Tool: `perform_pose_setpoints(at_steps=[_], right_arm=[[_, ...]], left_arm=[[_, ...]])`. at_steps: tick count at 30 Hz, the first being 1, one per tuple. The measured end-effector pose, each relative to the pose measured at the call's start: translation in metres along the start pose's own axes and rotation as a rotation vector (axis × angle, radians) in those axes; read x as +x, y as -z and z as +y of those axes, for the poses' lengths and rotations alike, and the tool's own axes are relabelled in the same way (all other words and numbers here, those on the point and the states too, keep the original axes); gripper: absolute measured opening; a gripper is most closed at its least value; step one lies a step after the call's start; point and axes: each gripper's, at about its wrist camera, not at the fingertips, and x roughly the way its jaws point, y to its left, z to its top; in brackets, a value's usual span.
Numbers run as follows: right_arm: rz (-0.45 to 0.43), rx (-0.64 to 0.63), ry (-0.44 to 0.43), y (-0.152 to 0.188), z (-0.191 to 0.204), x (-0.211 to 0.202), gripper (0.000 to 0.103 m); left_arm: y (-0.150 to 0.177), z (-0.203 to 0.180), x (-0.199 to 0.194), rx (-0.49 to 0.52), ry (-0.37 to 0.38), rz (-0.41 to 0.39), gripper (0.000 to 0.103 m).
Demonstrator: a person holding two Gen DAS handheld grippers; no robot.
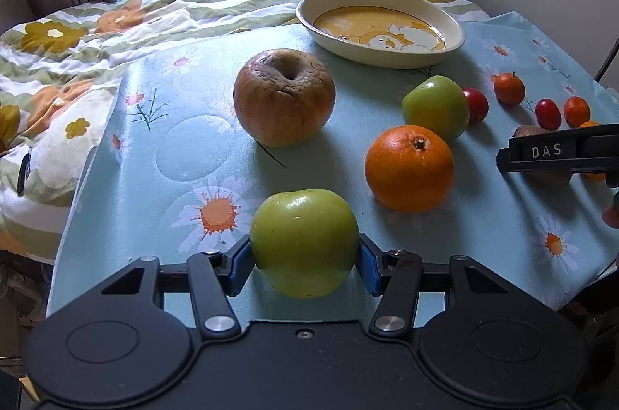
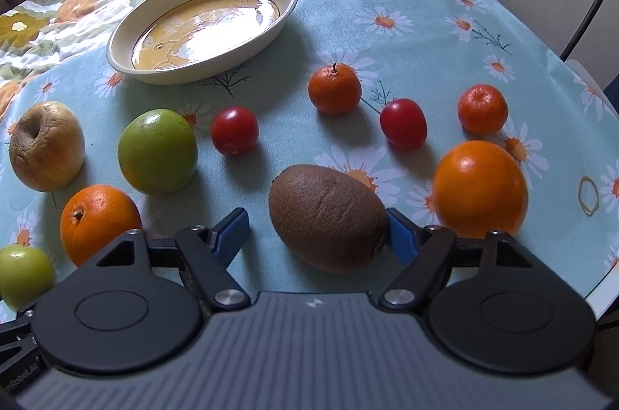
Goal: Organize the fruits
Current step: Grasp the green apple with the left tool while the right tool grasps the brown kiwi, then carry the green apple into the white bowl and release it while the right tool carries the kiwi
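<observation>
Reading the scene from the largest item down, we find the dish [image 2: 116,59] empty in the upper left of the right wrist view, so we judge the sorting barely begun. No fruit is in it; all lie on the daisy cloth [image 2: 425,34].

The wrinkled apple [image 1: 284,98] sits at centre of the left wrist view, with an orange [image 1: 409,168] to its lower right and a second green apple [image 1: 435,107] above that. The left gripper [image 1: 303,255] is clamped on the near green apple [image 1: 303,241], both blue pads pressing its sides.

The right gripper [image 2: 317,234] brackets the kiwi [image 2: 329,216]: the right pad touches it, the left pad stands clear, so no grip is made.

Smaller items remain loose: two mandarins [image 2: 334,88] and two red fruits [image 2: 235,130].

We cannot tell whether the held apple is lifted; the gripper body hides its underside. The left wrist view crops the right gripper at its right edge.
</observation>
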Motion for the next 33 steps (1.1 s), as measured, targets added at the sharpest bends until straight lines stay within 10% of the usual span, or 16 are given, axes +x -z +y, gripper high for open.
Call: perform_pose_setpoints(at_steps=[18,33], right_arm=[[-0.045,-0.013,-0.044,-0.021,-0.015,-0.042,0.072],[-0.133,-0.101,-0.083,-0.102,-0.031,-0.109,0.072]], left_arm=[[-0.019,0.003,-0.041,-0.044,0.018,-0.065,0.059],[-0.104,-0.015,-0.085,0.033,0.083,-0.225,0.059]])
